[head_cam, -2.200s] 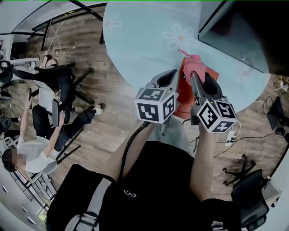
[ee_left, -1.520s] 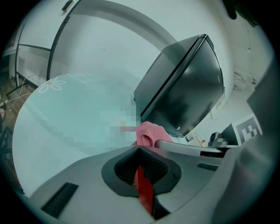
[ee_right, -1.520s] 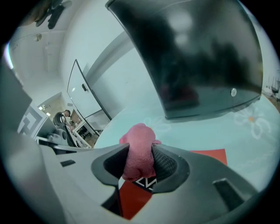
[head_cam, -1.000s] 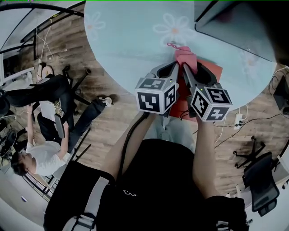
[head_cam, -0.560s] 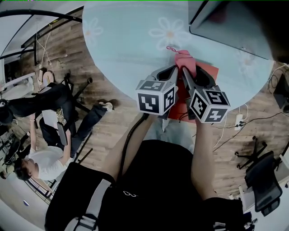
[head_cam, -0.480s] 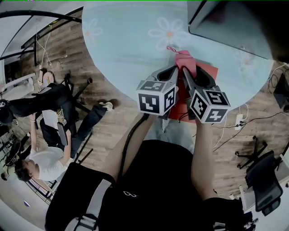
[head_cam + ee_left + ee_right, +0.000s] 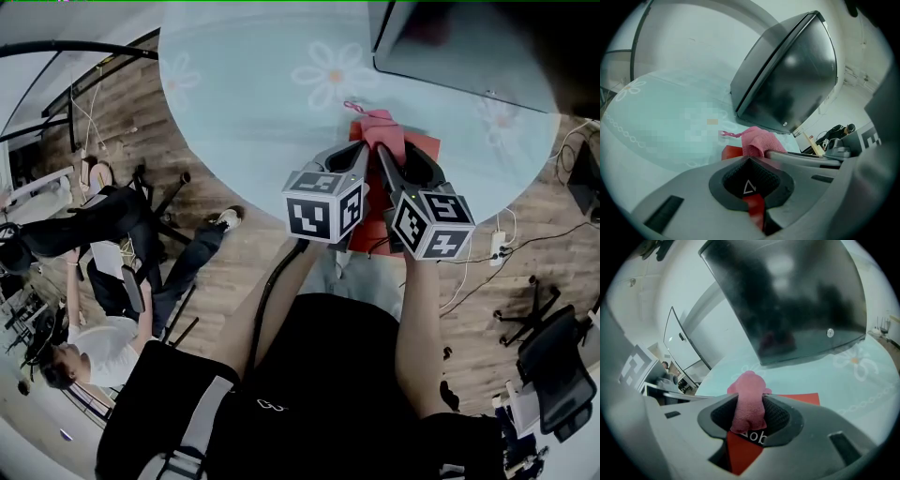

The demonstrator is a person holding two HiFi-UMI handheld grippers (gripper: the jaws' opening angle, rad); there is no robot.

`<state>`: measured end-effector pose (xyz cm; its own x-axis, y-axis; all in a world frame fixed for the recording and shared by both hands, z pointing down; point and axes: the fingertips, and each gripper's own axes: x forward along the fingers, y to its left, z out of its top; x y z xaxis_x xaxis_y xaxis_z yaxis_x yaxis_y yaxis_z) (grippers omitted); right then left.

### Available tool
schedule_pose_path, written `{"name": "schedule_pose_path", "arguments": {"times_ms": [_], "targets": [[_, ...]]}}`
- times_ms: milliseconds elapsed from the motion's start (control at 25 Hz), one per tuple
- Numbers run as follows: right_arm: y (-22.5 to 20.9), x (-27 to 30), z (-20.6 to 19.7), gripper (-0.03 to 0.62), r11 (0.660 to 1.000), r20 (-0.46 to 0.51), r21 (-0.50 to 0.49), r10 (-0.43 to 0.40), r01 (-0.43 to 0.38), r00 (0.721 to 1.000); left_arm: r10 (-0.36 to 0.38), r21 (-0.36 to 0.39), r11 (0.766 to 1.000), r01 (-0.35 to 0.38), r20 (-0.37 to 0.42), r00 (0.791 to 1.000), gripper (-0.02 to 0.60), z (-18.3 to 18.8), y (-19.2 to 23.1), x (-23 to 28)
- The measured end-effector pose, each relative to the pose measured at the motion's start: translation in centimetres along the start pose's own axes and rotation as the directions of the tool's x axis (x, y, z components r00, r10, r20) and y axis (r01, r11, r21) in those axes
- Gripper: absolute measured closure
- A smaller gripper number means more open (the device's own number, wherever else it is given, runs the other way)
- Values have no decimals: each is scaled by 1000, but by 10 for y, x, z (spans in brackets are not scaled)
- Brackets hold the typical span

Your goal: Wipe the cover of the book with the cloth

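Round table (image 7: 253, 94) w/ red book (image 7: 427, 150) mostly hidden – R gripper (image 7: 750, 414) fingers pinch pink cloth (image 7: 384, 131), L gripper (image 7: 751, 174) fingers together

A round table (image 7: 281, 112) under a pale blue cover printed with white flowers fills the upper part of the head view. A large dark monitor (image 7: 450, 47) stands at the table's far right edge. Wooden floor (image 7: 234, 253) surrounds the table. Left of the table, a seated person in a white top (image 7: 94, 342) is among black chairs. Right of the table, a white power strip (image 7: 494, 248) lies on the floor, with another black chair (image 7: 553, 366) beyond it.
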<state>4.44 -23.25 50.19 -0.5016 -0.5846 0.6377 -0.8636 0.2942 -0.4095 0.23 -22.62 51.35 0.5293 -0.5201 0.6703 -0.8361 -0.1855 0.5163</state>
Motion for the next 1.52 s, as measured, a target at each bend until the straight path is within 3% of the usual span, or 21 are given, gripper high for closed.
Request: {"name": "schedule_pose_path", "arguments": {"times_ms": [960, 1520], "targets": [[-56, -37, -4, 433, 993, 36, 70, -96, 93, 995, -62, 60, 996, 66, -62, 996, 569, -12, -50, 31], [-83, -63, -10, 433, 978, 43, 80, -198, 194, 979, -73, 59, 995, 76, -46, 996, 569, -18, -63, 27]]}}
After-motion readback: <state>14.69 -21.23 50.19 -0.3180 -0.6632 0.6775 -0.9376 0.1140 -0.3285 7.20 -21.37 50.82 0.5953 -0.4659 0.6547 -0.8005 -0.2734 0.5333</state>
